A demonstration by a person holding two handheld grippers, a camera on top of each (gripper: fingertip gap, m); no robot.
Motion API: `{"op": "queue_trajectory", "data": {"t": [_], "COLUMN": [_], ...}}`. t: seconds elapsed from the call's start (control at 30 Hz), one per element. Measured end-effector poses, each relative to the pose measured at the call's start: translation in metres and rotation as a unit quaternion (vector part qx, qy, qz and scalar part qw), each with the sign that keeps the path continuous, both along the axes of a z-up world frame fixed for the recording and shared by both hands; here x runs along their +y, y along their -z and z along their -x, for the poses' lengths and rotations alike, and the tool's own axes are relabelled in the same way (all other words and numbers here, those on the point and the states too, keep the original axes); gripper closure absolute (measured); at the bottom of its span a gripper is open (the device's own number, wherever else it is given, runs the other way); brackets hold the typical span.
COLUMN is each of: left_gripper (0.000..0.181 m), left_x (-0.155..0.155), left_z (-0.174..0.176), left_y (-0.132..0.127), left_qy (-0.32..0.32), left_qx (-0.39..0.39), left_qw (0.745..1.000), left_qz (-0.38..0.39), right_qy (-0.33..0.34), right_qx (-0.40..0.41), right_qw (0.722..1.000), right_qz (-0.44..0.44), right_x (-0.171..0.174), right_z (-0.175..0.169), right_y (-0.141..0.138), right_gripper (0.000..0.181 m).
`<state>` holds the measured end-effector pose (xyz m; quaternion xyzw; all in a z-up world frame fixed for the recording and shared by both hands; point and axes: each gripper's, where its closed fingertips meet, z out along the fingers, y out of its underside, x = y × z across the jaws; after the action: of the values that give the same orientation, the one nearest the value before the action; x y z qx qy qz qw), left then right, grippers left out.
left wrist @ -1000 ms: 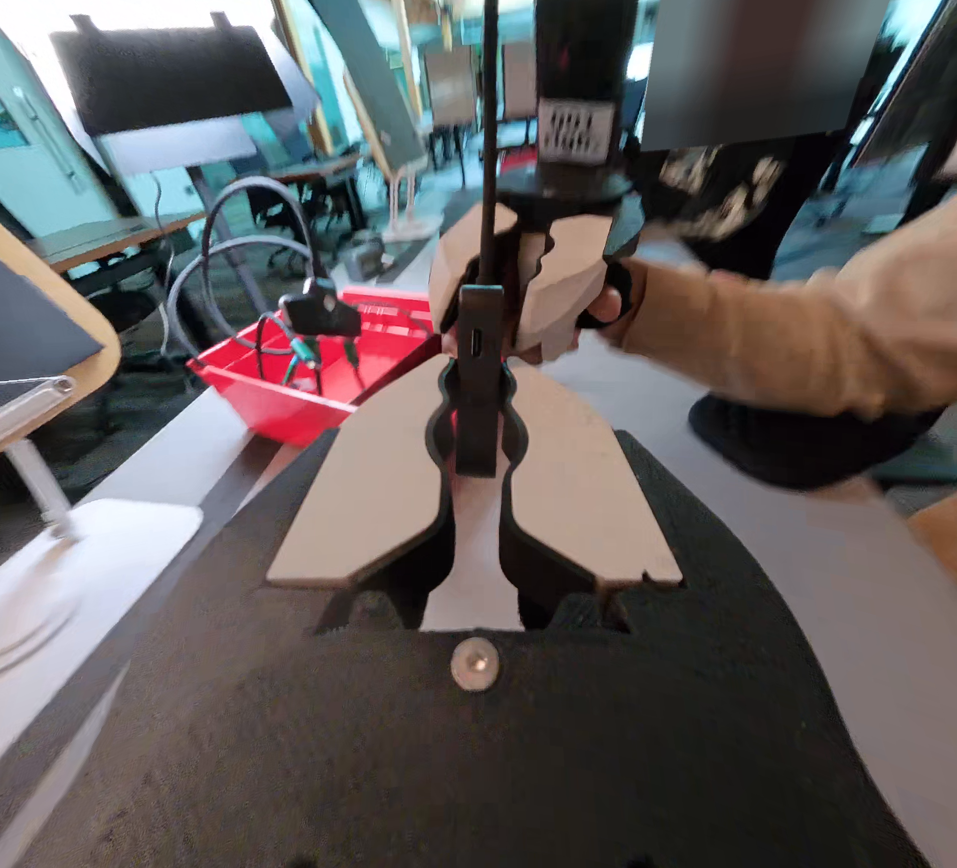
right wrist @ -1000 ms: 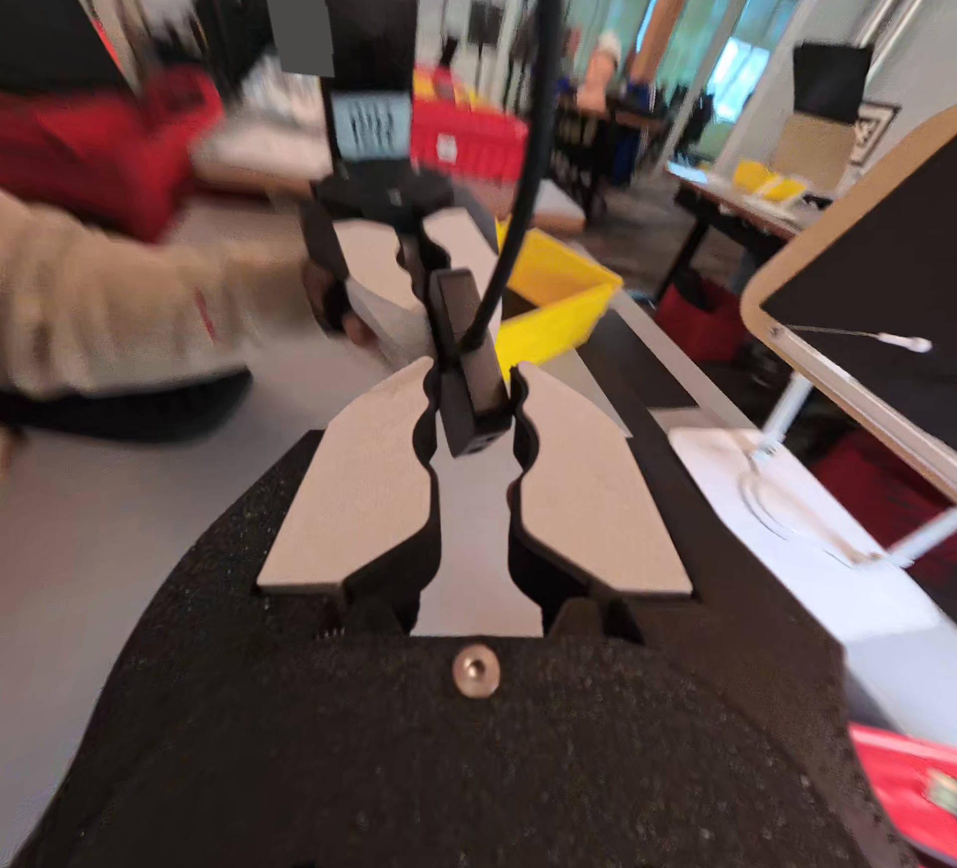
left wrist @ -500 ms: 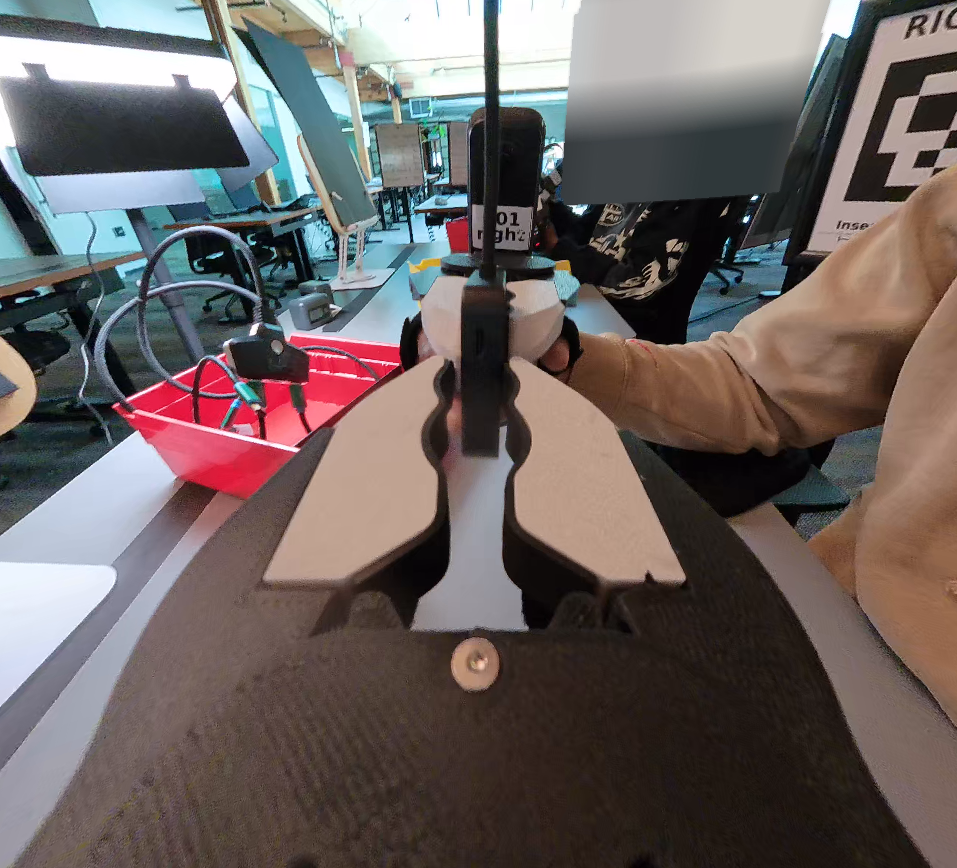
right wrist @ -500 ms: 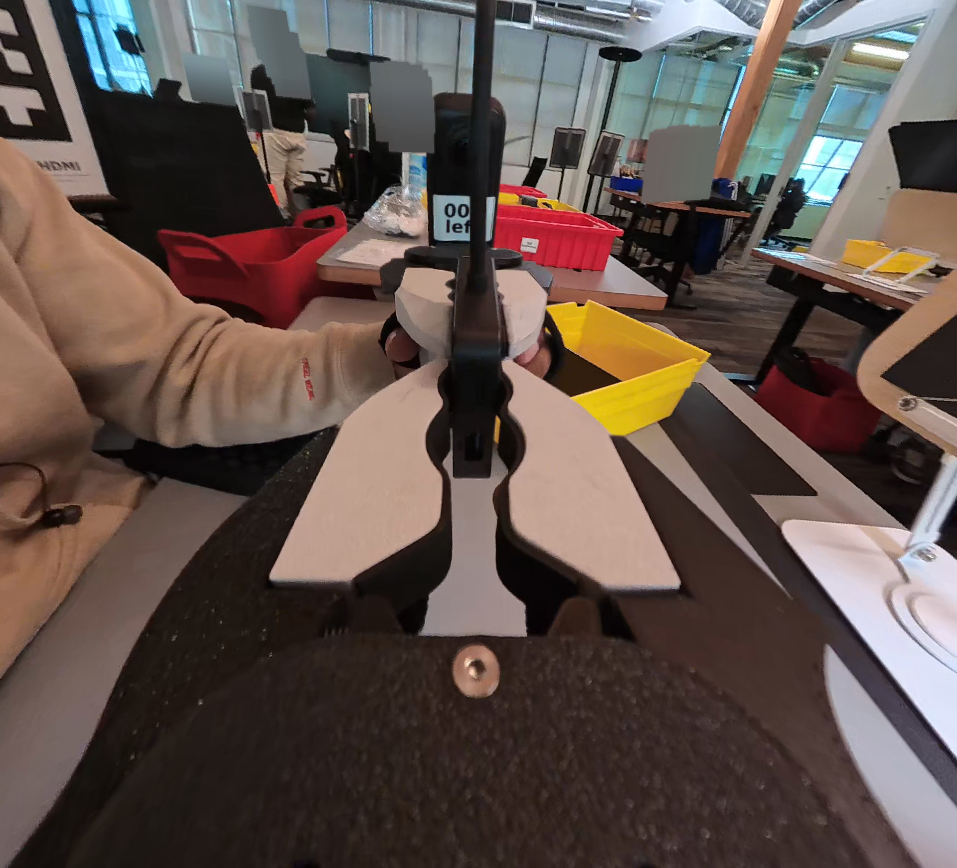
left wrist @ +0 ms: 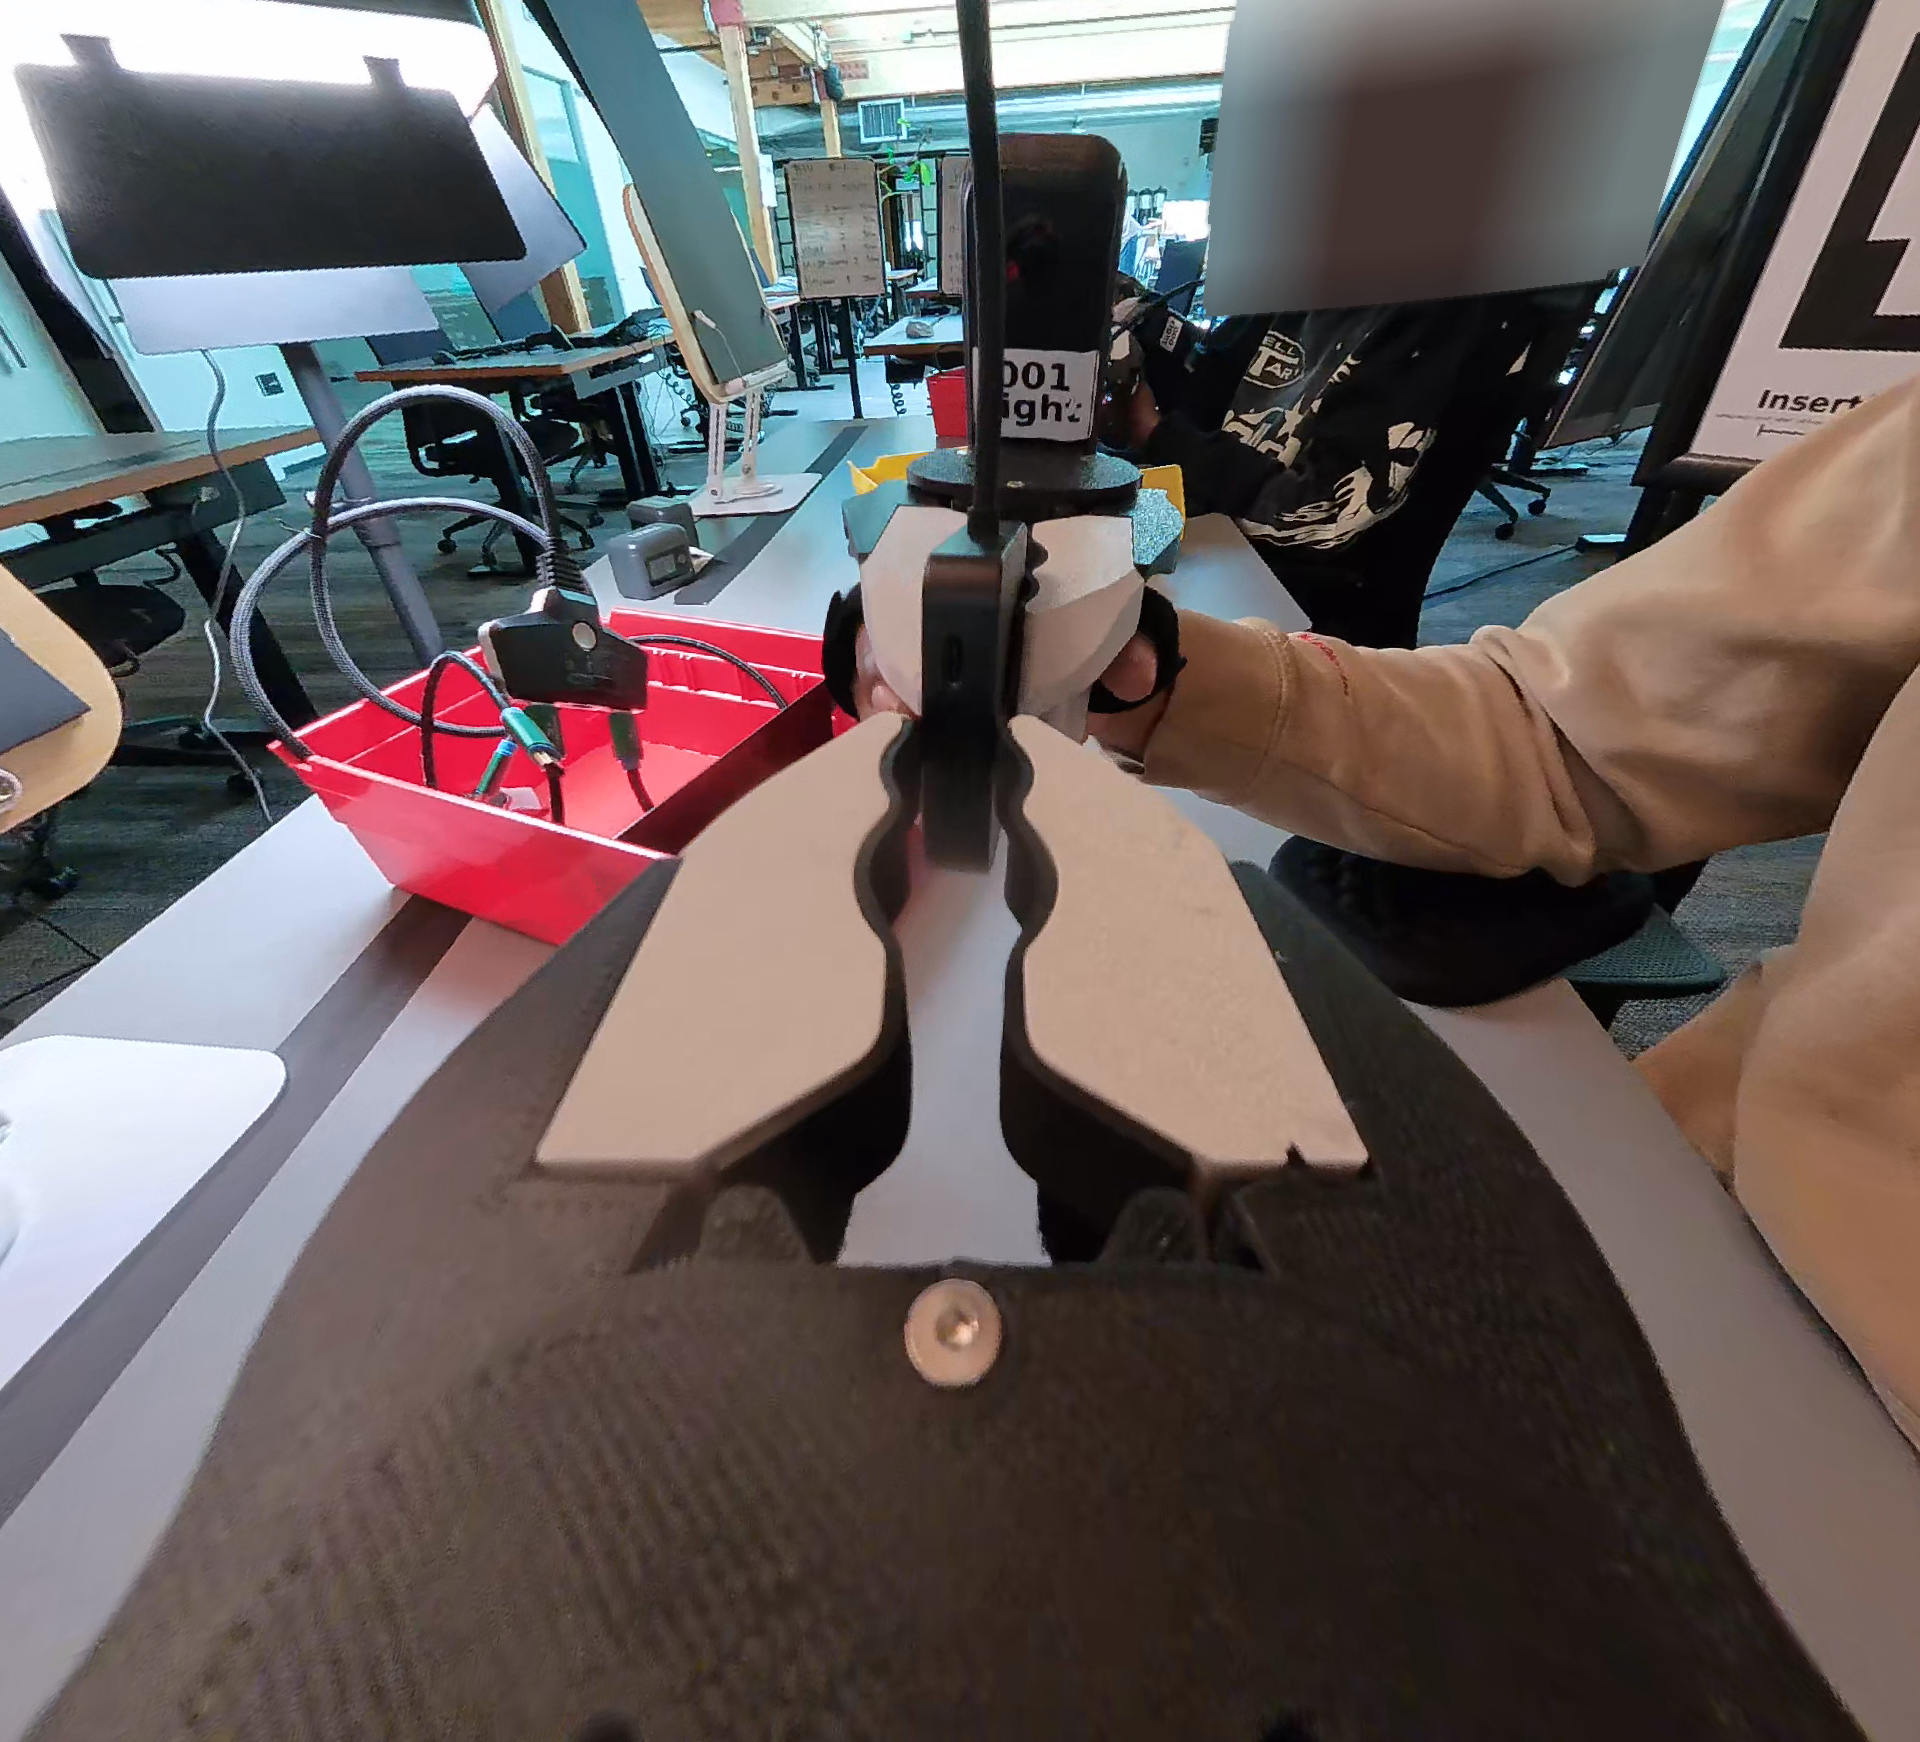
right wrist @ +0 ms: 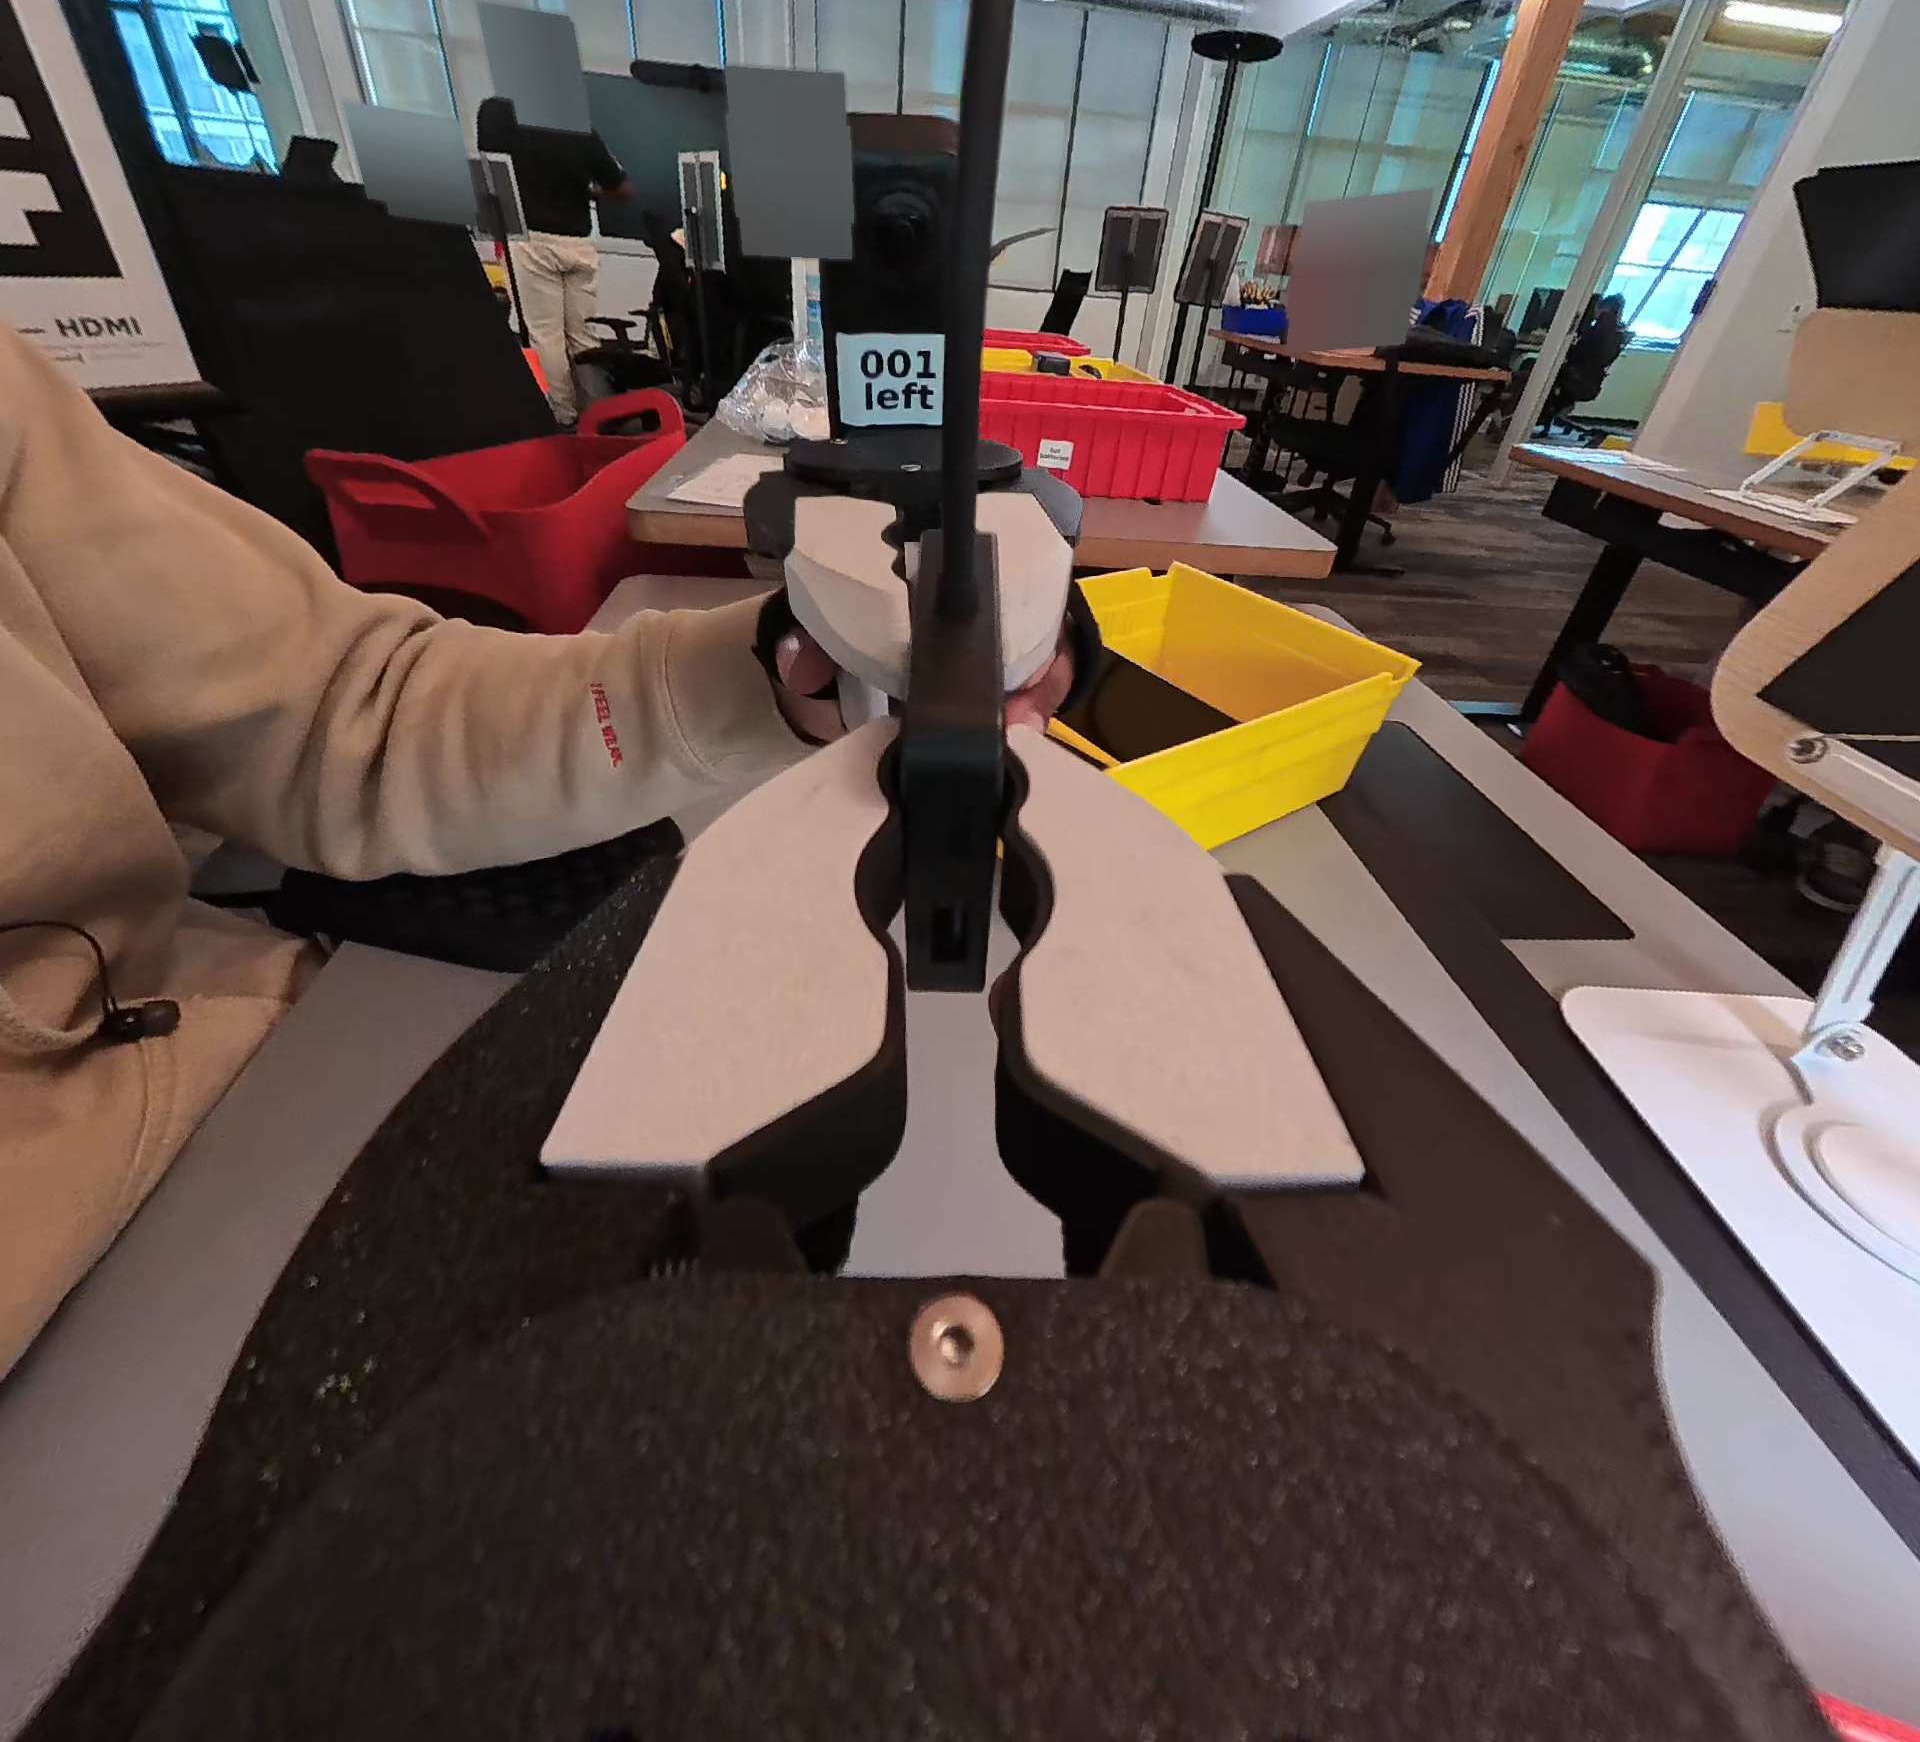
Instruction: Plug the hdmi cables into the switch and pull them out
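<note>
Facing each other above the grey table, the left gripper and right gripper each pinch an end of the same black switch, its cable rising straight up. More hdmi cables lie in the red bin at far left; a yellow bin sits beyond the right gripper

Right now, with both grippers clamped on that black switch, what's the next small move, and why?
Probably let the right gripper release and regrip the cable just above the switch, while the left gripper holds. Both are shut on the switch body, and the cable rising from its top edge looks plugged in.
</note>
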<state>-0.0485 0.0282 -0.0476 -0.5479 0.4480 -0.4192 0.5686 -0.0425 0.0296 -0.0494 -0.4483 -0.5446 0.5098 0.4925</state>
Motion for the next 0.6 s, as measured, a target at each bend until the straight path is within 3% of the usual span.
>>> {"op": "queue_trajectory", "data": {"t": [0.13,0.2,0.4,0.5,0.6], "left_gripper": [0.166,0.156,0.150,0.149,0.149], "left_x": [0.006,0.012,0.041,0.055,0.048], "left_z": [0.002,0.012,0.108,0.165,0.209], "left_y": [0.004,0.001,-0.026,-0.004,0.042], "left_qy": [-0.016,-0.041,-0.175,-0.237,-0.244], "left_qx": [0.013,0.017,0.010,0.116,0.243], "left_qw": [1.000,0.999,0.984,0.959,0.915], "left_qz": [0.008,0.006,0.033,0.100,0.208], "right_qy": [0.013,0.017,0.070,0.100,0.108], "right_qx": [-0.005,0.007,0.032,0.035,0.045], "right_qw": [1.000,1.000,0.997,0.994,0.993], "right_qz": [-0.008,0.005,0.021,0.020,0.026], "right_x": [0.005,0.010,0.041,0.055,0.061], "right_z": [-0.001,-0.004,-0.033,-0.047,-0.054], "right_y": [0.001,-0.002,-0.011,-0.013,-0.017], "right_gripper": [0.168,0.168,0.168,0.168,0.168]}}
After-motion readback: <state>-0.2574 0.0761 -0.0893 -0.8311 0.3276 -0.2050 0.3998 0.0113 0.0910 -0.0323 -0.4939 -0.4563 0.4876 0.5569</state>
